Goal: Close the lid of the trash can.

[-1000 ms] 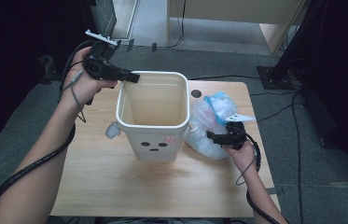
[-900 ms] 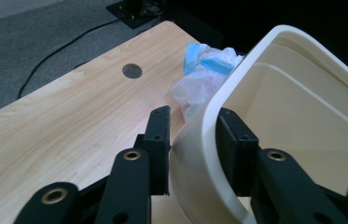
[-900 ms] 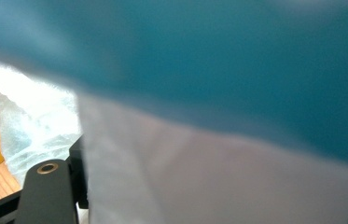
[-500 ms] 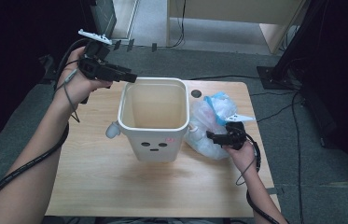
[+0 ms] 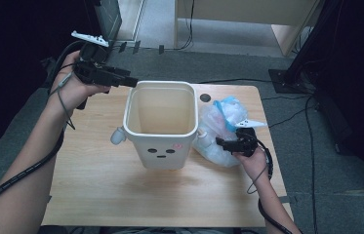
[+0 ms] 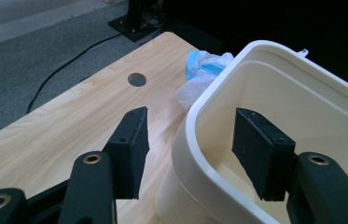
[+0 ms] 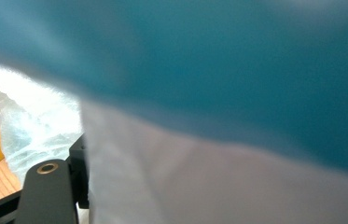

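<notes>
since the earlier frames the left gripper (image 5: 131, 82) has lifted off the near-left rim of the white bin (image 5: 160, 124) and drawn slightly back toward the table's far left corner, and its jaws have just been opening. they stand spread now, straddling the bin's corner rim without pressing on it: in the left gripper view one pad (image 6: 132, 149) hangs outside the wall and the other inside it. the bin stands upright in the middle of the wooden table (image 5: 96, 180), a small printed face with pink cheeks on its front; no writing can be read. just beside its right wall lies a clear plastic bag (image 5: 218, 129) with blue inside. the right gripper (image 5: 220, 144) is pushed into that bag, bag film bunched between its jaws and pinched there.
</notes>
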Demonstrator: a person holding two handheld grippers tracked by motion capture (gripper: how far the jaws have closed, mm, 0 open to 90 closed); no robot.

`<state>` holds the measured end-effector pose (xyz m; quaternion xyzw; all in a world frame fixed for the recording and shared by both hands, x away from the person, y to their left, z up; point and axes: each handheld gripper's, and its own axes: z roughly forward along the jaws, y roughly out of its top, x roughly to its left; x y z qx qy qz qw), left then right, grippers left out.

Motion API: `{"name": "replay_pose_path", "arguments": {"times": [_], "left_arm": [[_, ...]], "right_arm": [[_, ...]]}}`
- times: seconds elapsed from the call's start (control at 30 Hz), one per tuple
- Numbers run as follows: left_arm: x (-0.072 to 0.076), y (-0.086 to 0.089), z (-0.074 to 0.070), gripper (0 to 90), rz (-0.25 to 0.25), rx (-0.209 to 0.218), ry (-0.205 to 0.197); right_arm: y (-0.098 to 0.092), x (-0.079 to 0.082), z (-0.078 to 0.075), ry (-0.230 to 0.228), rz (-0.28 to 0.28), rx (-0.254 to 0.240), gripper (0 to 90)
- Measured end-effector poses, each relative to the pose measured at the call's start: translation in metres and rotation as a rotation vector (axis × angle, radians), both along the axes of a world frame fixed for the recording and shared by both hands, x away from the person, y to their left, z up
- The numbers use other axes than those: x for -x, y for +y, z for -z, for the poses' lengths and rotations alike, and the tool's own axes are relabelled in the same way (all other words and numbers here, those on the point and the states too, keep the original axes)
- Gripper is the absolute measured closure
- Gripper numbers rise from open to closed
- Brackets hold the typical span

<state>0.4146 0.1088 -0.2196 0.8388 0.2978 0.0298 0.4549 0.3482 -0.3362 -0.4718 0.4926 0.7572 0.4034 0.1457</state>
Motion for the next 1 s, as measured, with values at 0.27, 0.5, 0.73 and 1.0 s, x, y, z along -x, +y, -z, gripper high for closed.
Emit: {"name": "replay_pose_path", "arguments": {"times": [0.27, 0.5, 0.73, 1.0], "left_arm": [[0.005, 0.007, -0.002, 39.3, 0.018, -0.013, -0.02], [0.011, 0.016, -0.003, 37.2, 0.013, -0.012, -0.036], [0.015, 0.023, 0.004, 37.2, 0.002, 0.011, -0.049], [0.021, 0.034, 0.012, 34.0, -0.012, -0.002, -0.075]], "right_arm": [[0.0, 0.0, 0.001, 0.004, 0.0, -0.002, 26.4], [0.0, 0.0, 0.001, 0.006, -0.003, -0.003, 26.4], [0.0, 0.0, 0.001, 0.008, -0.006, -0.003, 26.4], [0.0, 0.0, 0.001, 0.008, -0.009, 0.0, 26.4]]}}
